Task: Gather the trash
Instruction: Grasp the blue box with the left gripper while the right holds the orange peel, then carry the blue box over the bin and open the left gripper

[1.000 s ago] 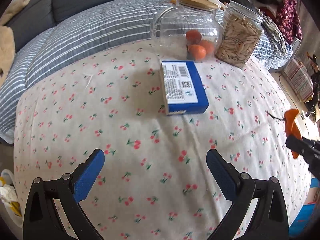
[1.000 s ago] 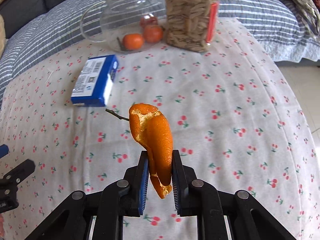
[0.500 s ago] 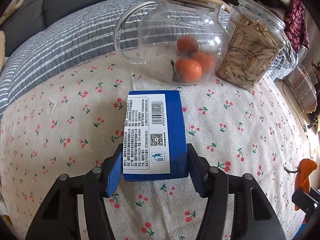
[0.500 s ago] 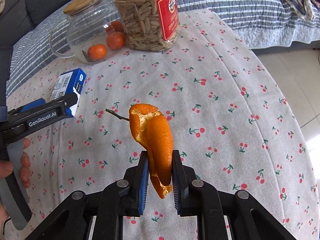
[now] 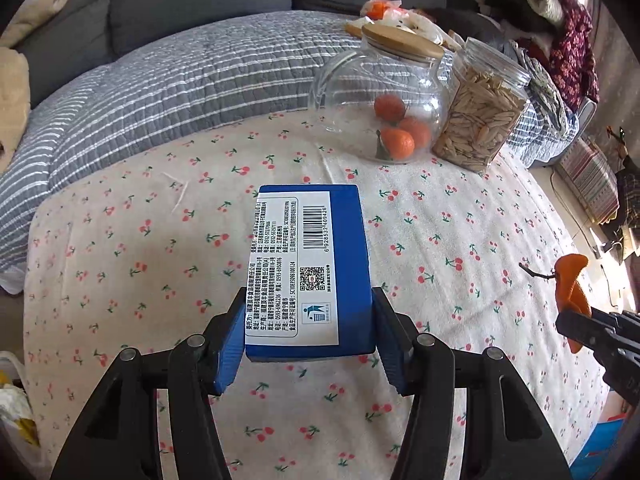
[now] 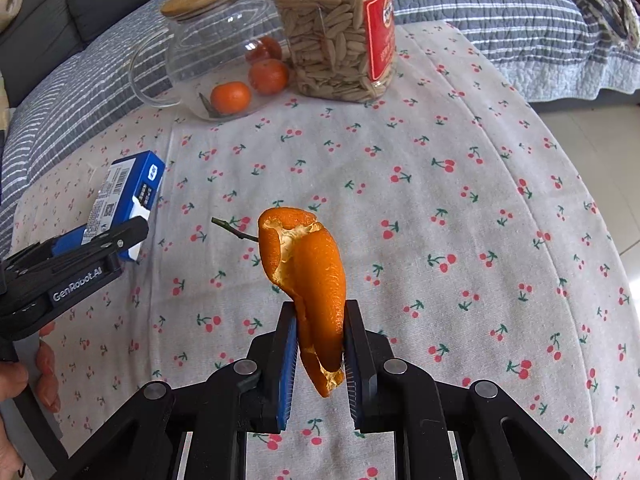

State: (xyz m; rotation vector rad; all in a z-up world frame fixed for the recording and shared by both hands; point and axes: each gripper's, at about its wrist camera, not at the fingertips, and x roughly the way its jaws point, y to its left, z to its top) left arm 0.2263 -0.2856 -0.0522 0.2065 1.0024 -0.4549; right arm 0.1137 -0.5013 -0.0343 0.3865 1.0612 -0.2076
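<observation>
My left gripper is shut on a blue box with a white barcode label, holding its near end above the cherry-print cloth. The box also shows in the right wrist view, tilted up in that gripper. My right gripper is shut on a curled piece of orange peel with a thin stem, held above the cloth. The peel also shows at the right edge of the left wrist view.
A glass jug with a wooden lid and three small oranges stands at the back of the table. A jar of seeds stands next to it. A grey striped quilt lies behind. A plastic bag sits low left.
My left gripper went from open and away from the box to shut on it, then lifted it and drew back. My right gripper kept the peel and shifted a little.
</observation>
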